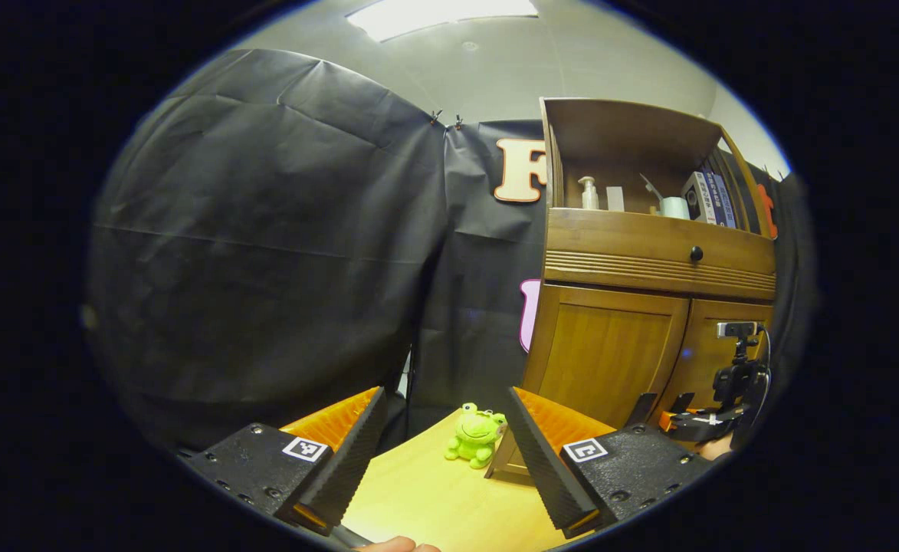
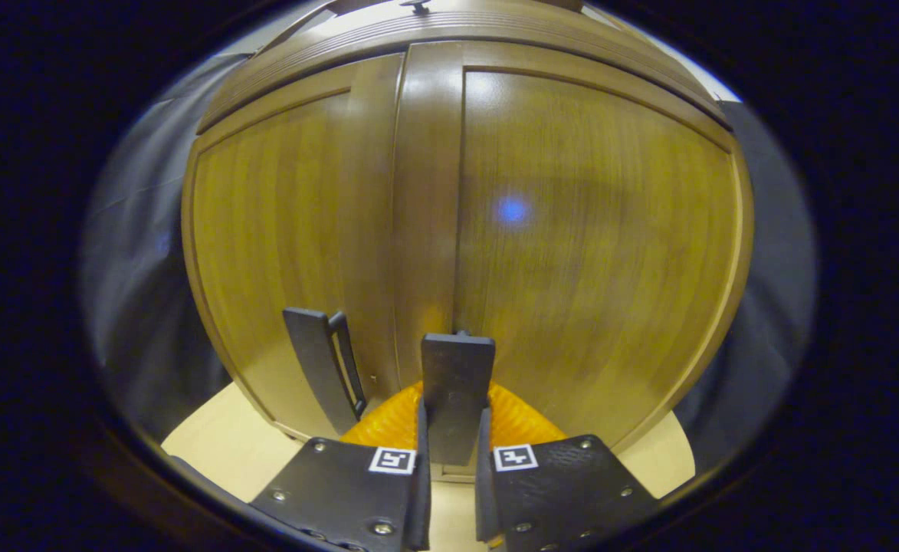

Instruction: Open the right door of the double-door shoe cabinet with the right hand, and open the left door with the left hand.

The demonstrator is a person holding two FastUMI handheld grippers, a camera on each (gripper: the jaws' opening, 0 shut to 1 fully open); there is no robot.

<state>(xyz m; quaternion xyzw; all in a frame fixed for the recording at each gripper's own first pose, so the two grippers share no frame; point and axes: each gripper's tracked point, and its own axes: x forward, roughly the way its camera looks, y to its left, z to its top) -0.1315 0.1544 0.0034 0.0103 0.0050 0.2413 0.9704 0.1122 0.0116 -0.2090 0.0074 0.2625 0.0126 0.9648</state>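
The cabinet (image 1: 652, 268) is glossy varnished wood, its handles (image 2: 457, 383) matt, the frog (image 1: 477, 435) plush, the table (image 1: 434, 498) smooth pale wood.

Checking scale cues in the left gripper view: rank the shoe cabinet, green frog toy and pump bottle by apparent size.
1. Shoe cabinet, by far.
2. Green frog toy.
3. Pump bottle.
The frog sits nearer the camera than the bottle, so their true order is unsure.

right gripper (image 2: 453, 460) clamping right door handle (image 2: 457, 383), doors closed

I counted one tall brown wooden shoe cabinet (image 1: 652, 261): two panelled wooden doors (image 2: 595, 245) below its single drawer, two flat dark handles (image 2: 457, 391), one green plush frog (image 1: 476, 435) beside it.
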